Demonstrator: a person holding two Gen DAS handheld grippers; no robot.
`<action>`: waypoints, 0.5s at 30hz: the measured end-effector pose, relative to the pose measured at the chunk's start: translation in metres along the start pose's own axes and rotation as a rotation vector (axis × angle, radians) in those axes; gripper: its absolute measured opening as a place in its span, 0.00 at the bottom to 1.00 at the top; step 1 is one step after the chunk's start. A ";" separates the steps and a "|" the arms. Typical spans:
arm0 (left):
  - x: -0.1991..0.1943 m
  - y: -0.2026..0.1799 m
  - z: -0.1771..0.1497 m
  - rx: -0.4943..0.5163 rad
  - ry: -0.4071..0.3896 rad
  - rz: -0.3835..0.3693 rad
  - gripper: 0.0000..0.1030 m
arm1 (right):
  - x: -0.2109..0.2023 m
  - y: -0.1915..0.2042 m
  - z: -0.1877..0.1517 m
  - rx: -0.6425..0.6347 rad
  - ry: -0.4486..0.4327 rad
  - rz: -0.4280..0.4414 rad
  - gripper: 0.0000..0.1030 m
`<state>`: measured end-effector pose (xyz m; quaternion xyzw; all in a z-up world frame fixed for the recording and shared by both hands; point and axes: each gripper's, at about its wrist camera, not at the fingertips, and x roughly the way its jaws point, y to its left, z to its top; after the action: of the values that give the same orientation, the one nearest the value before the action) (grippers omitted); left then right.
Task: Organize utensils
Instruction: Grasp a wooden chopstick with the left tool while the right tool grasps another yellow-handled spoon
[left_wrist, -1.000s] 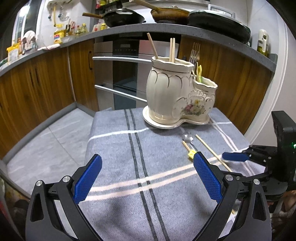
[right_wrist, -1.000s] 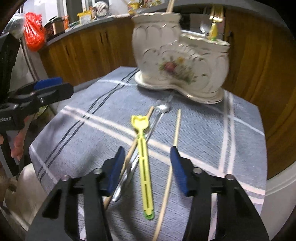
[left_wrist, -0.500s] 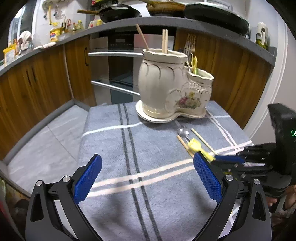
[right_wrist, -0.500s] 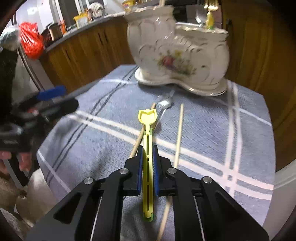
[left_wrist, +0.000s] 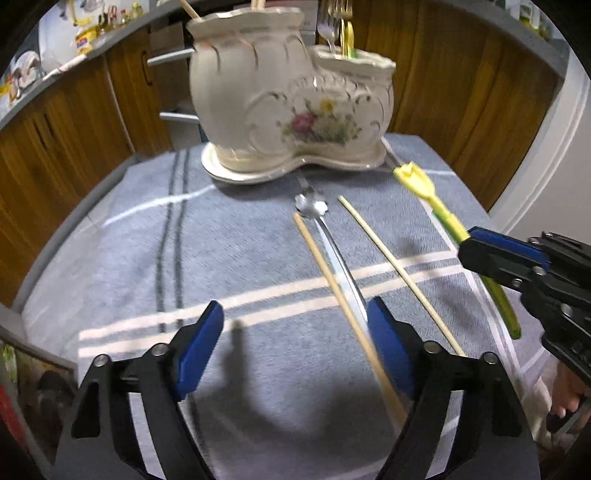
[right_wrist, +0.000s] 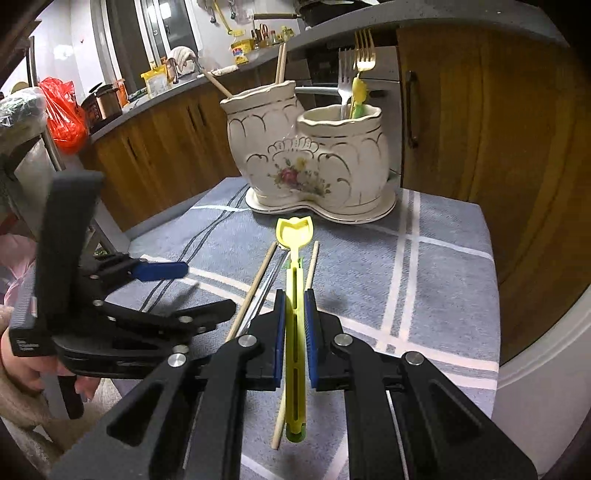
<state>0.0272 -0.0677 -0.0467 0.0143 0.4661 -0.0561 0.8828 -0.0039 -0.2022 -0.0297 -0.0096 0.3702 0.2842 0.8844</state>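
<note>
A white ceramic two-pot utensil holder (left_wrist: 291, 107) (right_wrist: 310, 162) stands at the far end of the grey striped cloth (left_wrist: 240, 258); chopsticks are in the tall pot, forks in the low one. My right gripper (right_wrist: 295, 306) (left_wrist: 480, 243) is shut on a yellow plastic utensil (right_wrist: 295, 295) (left_wrist: 424, 188), held above the cloth with its head toward the holder. My left gripper (left_wrist: 295, 314) is closing low over the cloth. A wooden chopstick (left_wrist: 332, 277) and a metal spoon (left_wrist: 314, 208) run between its fingers, close to the right pad (left_wrist: 384, 332), unpressed. A second chopstick (left_wrist: 391, 266) lies outside.
Wooden cabinets (left_wrist: 461, 92) and an oven front stand behind the table. The cloth drops off at the left and right table edges. A person's hand (left_wrist: 569, 391) grips the right tool's handle. A red bag (right_wrist: 62, 110) sits on a counter at far left.
The right gripper shut on the yellow utensil and raised it off the cloth. The left gripper came forward and down over the chopstick and spoon, its jaws narrowing.
</note>
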 end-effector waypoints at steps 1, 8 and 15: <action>0.002 -0.002 0.001 -0.004 0.007 -0.002 0.74 | 0.000 -0.002 -0.001 0.001 -0.004 0.000 0.09; 0.014 -0.014 0.003 0.012 0.049 0.039 0.56 | -0.007 -0.012 -0.007 0.018 -0.017 0.003 0.09; 0.016 -0.023 0.007 0.079 0.065 0.045 0.32 | -0.012 -0.013 -0.009 0.025 -0.029 0.002 0.09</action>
<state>0.0395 -0.0924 -0.0548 0.0615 0.4916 -0.0542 0.8669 -0.0097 -0.2215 -0.0307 0.0060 0.3610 0.2807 0.8893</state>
